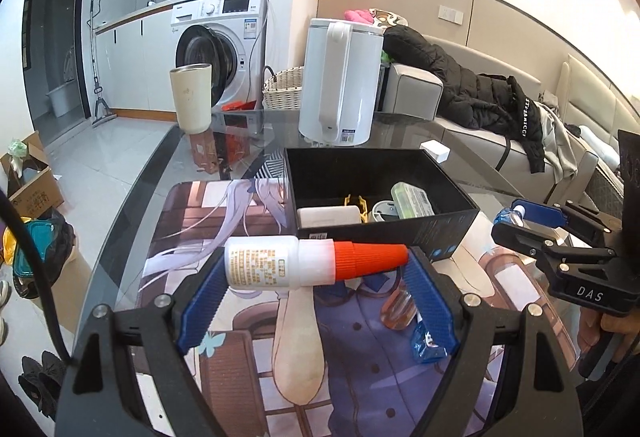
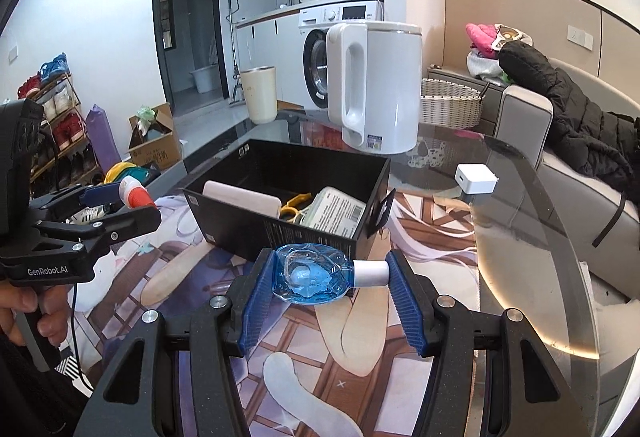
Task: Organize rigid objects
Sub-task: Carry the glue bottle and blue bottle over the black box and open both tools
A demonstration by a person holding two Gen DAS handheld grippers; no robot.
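My left gripper point(image 1: 316, 269) is shut on a white bottle with an orange cap point(image 1: 304, 263), held crosswise above the printed mat just in front of the black box point(image 1: 440, 227). My right gripper point(image 2: 330, 273) is shut on a clear blue bottle with a white cap point(image 2: 316, 275), also held crosswise in front of the black box point(image 2: 280, 233). The box holds a white flat item point(image 2: 244, 199), yellow scissors point(image 2: 294, 211) and a green-white packet point(image 1: 412, 201). The right gripper shows at the right of the left wrist view point(image 1: 520, 213); the left gripper shows at the left of the right wrist view point(image 2: 132, 199).
A white kettle point(image 1: 340, 85) and a cream tumbler point(image 1: 192, 97) stand behind the box on the glass table point(image 2: 520, 237). A small white charger point(image 2: 476, 179) lies right of the box. An orange item point(image 1: 398, 311) and a blue wrapper point(image 1: 428, 345) lie on the mat. A sofa with a black jacket point(image 2: 580, 125) is at right.
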